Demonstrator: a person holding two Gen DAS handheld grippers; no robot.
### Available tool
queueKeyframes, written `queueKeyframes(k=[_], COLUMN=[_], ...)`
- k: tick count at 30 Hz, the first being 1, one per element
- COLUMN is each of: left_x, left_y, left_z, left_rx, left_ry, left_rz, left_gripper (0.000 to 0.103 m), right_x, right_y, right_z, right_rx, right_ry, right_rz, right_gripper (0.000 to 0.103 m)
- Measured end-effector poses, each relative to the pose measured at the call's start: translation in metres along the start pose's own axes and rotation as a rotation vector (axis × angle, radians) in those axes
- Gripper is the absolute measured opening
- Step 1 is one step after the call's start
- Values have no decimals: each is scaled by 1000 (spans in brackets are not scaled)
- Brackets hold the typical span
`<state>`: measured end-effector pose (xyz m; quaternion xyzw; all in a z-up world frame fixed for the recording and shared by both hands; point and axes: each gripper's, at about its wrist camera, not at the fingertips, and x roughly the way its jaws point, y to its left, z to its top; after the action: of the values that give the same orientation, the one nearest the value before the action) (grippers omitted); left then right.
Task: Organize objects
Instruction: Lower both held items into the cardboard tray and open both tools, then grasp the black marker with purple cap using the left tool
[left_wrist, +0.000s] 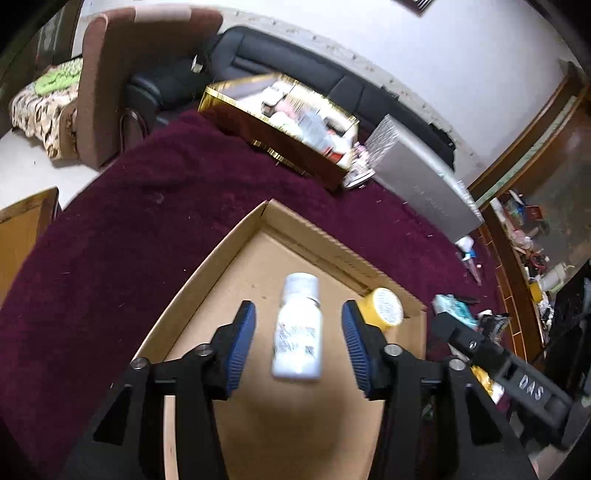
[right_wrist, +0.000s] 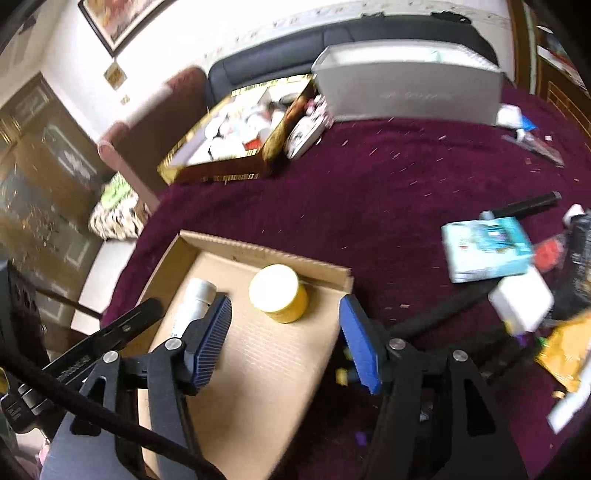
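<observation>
1. Your left gripper (left_wrist: 298, 345) hangs over the shallow brown cardboard tray (left_wrist: 236, 236) with its blue-padded jaws spread wide. The white plastic bottle with a white cap (left_wrist: 298, 328) lies on its side on the tray floor between the pads, and neither pad touches it.

2. Your right gripper (right_wrist: 286, 343) is also spread and holds nothing. Its left pad sits above the tray and its right pad is beyond the tray's right wall, over the dark maroon plush cloth (right_wrist: 388, 192).

3. Done so far, by my reading: two items are in the tray. The bottle lies in the middle, and the round yellow jar with a pale lid (right_wrist: 279, 297) stands against the far wall, near the right corner. Most of the tray floor is bare.

4. Left to do: loose things lie on the cloth to your right. These include a light blue cardboard packet (right_wrist: 487, 251), a small white box (right_wrist: 522, 302) and an orange-yellow pouch (right_wrist: 569, 350), with more clutter beyond that is too blurred to name.

5. At the far end of the cloth stand a gold-rimmed open box (left_wrist: 273, 125), already crowded with items, and a grey rectangular case (right_wrist: 410, 88). I cannot tell whether these belong to the sorting.

6. I judge the job to be at an early stage, with the right-hand pile the likely next source.
</observation>
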<state>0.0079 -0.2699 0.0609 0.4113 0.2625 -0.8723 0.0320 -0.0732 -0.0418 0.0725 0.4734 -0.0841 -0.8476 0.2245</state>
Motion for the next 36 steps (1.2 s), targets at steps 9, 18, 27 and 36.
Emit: queueKeyframes(k=[9, 18, 27, 36], left_x=[-44, 13, 74, 59], left_y=[-80, -183, -193, -210], left_z=[-43, -115, -111, -145], left_rx=[239, 614, 591, 634], left_ry=[-9, 106, 240, 346], left_rz=[-112, -74, -1, -160], left_gripper=[60, 59, 58, 56], right_x=[-79, -119, -128, -119], right_y=[-75, -162, -204, -215], right_z=[-32, -68, -80, -86], right_rx=[103, 262, 335, 348], right_ry=[-89, -119, -143, -140], right_rz=[-14, -47, -15, 45], right_gripper=[68, 68, 69, 69])
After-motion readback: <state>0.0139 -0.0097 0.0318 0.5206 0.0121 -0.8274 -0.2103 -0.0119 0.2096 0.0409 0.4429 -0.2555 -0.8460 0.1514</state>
